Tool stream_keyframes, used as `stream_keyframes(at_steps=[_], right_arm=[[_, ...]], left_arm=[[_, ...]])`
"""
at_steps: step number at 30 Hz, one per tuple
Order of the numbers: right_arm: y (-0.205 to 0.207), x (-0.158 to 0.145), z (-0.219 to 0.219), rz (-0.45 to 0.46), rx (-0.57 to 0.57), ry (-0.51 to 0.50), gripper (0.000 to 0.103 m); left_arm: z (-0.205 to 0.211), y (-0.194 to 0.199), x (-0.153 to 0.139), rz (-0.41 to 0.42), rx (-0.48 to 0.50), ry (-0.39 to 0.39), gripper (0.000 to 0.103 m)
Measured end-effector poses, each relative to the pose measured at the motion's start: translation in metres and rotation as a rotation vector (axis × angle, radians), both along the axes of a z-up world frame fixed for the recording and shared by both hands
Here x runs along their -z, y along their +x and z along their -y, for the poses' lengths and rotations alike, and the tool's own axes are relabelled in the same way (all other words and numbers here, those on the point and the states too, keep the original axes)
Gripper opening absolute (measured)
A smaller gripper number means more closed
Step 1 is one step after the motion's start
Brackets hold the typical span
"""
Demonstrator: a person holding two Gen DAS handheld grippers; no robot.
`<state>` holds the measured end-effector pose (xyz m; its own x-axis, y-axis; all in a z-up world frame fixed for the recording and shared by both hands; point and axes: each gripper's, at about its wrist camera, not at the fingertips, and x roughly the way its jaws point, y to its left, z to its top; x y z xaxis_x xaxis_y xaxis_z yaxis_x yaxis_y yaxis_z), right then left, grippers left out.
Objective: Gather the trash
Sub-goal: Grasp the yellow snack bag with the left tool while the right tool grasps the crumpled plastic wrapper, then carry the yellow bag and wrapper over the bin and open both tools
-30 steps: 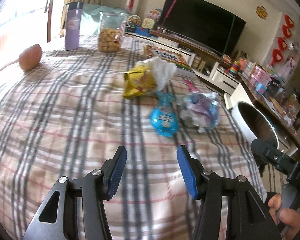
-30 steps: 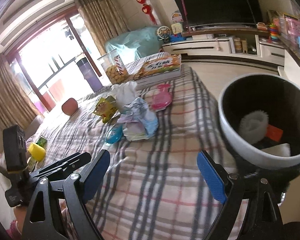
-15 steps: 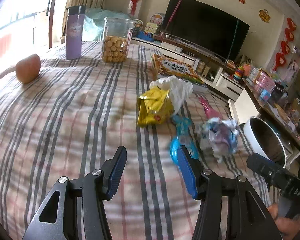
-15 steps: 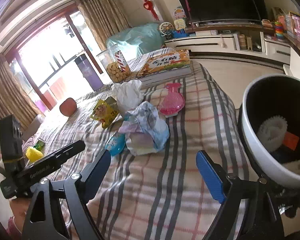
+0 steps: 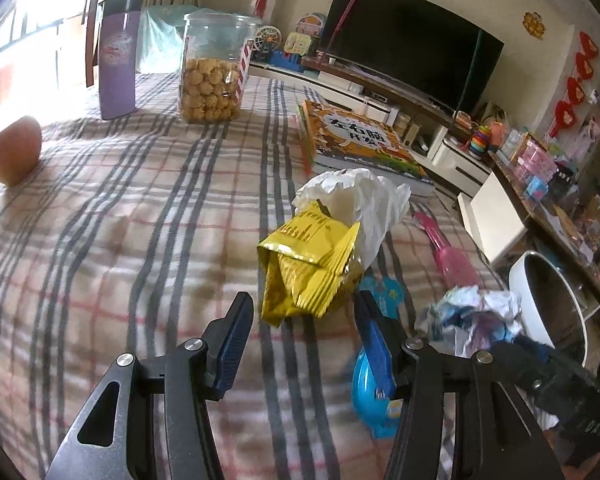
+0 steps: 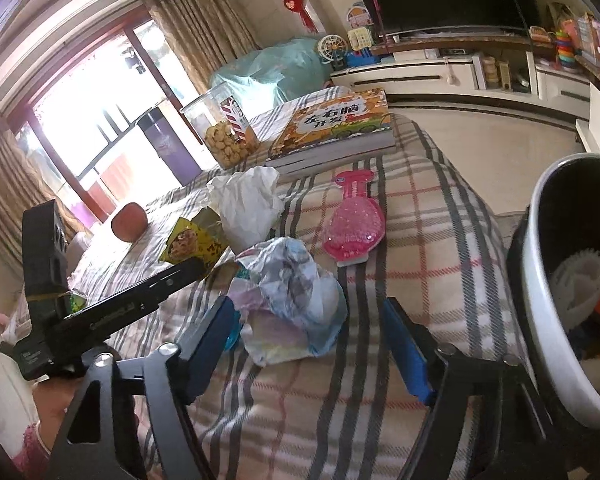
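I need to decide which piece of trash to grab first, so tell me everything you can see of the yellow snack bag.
The yellow snack bag is a crumpled, shiny foil-like wrapper, torn open and looking empty, lying on the plaid cloth. A white crumpled tissue rests against its far side. The right wrist view shows its printed face. It lies just ahead of the open left tool, untouched.
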<state>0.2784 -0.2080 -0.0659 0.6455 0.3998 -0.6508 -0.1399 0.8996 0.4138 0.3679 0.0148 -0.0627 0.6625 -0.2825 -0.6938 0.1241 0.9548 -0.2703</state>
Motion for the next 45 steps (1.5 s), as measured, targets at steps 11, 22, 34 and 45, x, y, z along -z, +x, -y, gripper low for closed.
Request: stream_keyframes(at_steps=[11, 22, 34, 45], right_arm=[[-0.008, 0.007, -0.003, -0.022, -0.029, 0.017, 0.027], [-0.033, -0.002, 0.01, 0.0, -0.014, 0.031, 0.027], [-0.059, -0.019, 0.034, 0.046, 0.031, 0.036, 0.026], [-0.08, -0.028, 0.065, 0.07, 0.094, 0.034, 0.026]], left_arm=[[-0.006, 0.001, 0.007, 0.031, 0.0, -0.025, 0.031], [-0.019, -0.062, -0.006, 0.046, -0.002, -0.055, 0.031], [0.001, -0.109, -0.027, 0.073, 0.083, -0.044, 0.031], [0.037, -0.12, -0.029, 0.07, 0.173, -0.045, 0.031]])
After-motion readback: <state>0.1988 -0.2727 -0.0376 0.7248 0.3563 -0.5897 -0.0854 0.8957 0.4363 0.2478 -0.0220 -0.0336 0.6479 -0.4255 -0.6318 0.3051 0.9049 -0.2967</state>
